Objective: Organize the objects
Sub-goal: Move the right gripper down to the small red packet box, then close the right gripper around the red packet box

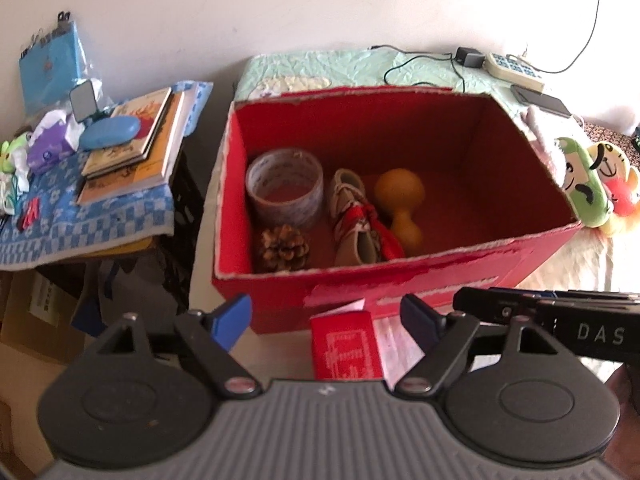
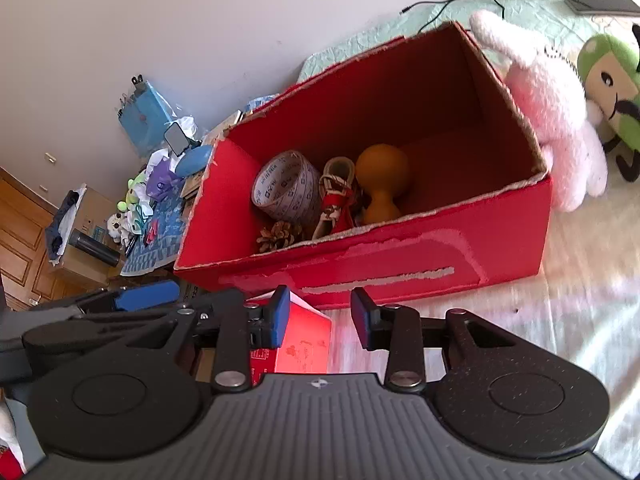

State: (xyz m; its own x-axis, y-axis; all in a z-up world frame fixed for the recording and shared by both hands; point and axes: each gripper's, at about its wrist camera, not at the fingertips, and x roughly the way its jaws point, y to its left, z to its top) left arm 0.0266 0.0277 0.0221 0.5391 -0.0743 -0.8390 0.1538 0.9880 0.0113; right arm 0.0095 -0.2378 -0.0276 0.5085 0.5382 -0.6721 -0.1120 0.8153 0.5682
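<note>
An open red cardboard box [image 1: 440, 280] stands on the bed. Inside it lie a roll of clear tape [image 1: 284, 188], a pine cone [image 1: 285, 247], a small shoe with red cloth [image 1: 358, 220] and an orange gourd-shaped toy [image 1: 400, 204]. In front of the box a small red packet [image 1: 346, 346] lies on the bedding beside a pale paper. My left gripper [image 1: 325, 316] hangs open and wide above that packet, its pads clear of it. My right gripper [image 2: 320, 316] is open with a narrower gap; the small red packet [image 2: 306, 340] lies below its left finger, not pinched.
A side table under a blue checked cloth [image 1: 100, 216] holds books [image 1: 136, 148] and a blue case [image 1: 110, 132]. Plush toys [image 1: 584, 184] lean on the box's right side. A power strip [image 1: 514, 66] and phone [image 1: 542, 100] lie behind it, by the wall.
</note>
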